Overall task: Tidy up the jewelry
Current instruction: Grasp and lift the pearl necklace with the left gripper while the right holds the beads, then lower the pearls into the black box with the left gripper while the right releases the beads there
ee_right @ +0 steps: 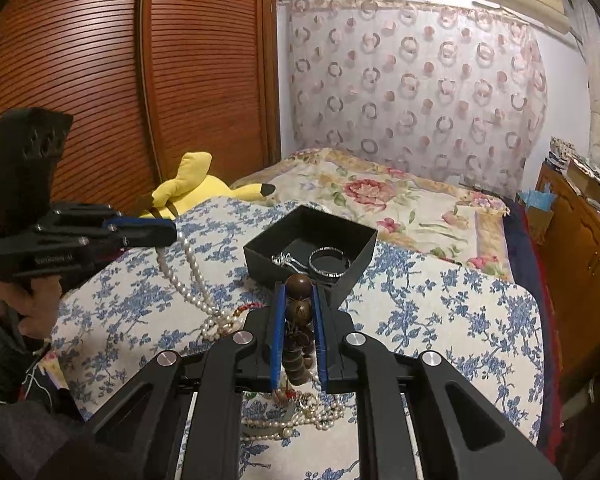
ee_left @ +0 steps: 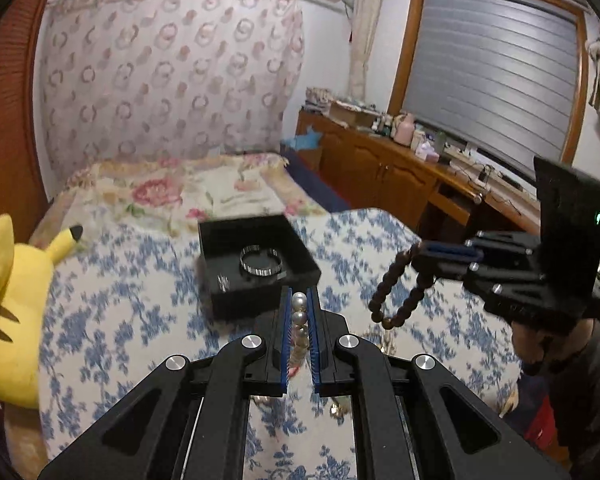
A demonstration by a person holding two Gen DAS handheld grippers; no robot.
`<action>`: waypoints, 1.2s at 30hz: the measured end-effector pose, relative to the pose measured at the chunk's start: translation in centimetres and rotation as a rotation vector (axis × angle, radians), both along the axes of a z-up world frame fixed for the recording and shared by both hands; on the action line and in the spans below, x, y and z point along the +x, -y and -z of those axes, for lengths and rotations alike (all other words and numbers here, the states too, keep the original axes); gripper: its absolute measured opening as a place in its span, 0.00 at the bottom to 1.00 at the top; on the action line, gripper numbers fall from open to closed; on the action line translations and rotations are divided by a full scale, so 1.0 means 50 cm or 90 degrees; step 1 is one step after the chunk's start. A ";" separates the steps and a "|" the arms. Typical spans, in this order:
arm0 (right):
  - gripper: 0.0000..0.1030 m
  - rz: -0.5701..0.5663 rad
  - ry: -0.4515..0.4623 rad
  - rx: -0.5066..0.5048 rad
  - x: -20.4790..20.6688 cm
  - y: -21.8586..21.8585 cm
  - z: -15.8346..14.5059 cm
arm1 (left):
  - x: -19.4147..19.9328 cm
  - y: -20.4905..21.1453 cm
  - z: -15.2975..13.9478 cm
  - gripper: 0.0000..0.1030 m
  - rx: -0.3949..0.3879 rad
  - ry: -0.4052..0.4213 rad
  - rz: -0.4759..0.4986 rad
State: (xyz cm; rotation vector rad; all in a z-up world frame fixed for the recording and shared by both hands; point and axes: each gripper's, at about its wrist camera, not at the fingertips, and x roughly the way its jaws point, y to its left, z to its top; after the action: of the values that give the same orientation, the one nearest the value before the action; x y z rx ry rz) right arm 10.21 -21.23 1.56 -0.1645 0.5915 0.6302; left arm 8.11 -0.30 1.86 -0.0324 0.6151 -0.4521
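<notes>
**Both grippers lift strands above the bed**

The left gripper has its jaws drawn narrow on a pearl strand; the pearls stack up between the blue pads. In the right wrist view the same strand hangs from that gripper in a loop down to a heap of pearls on the blue-flowered quilt.

The right gripper has its jaws narrow on a string of brown beads, which rise between its pads. In the left wrist view the beads dangle in a loop from that gripper, clear of the quilt.

The black box sits open on the quilt, just beyond both grippers. A silver bangle lies inside it; the right wrist view also shows a silver chain left of the bangle.

A yellow plush lies at the far left of the bed.
</notes>
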 end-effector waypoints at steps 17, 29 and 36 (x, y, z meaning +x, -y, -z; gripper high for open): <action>0.14 0.012 0.020 0.013 0.040 0.000 -0.036 | 0.056 -0.001 -0.133 0.06 0.001 0.069 -0.029; 0.14 0.027 0.027 0.025 0.126 -0.008 -0.073 | 0.140 0.001 -0.219 0.06 0.003 0.100 -0.059; 0.14 0.027 0.011 0.025 0.185 -0.026 -0.064 | 0.210 0.016 -0.226 0.06 0.024 0.094 -0.070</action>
State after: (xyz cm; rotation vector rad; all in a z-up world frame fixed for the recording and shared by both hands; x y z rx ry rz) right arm 19.45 -19.92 4.78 -0.1204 0.5639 0.5980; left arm 18.60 -1.10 13.15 0.0037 0.4735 -0.3323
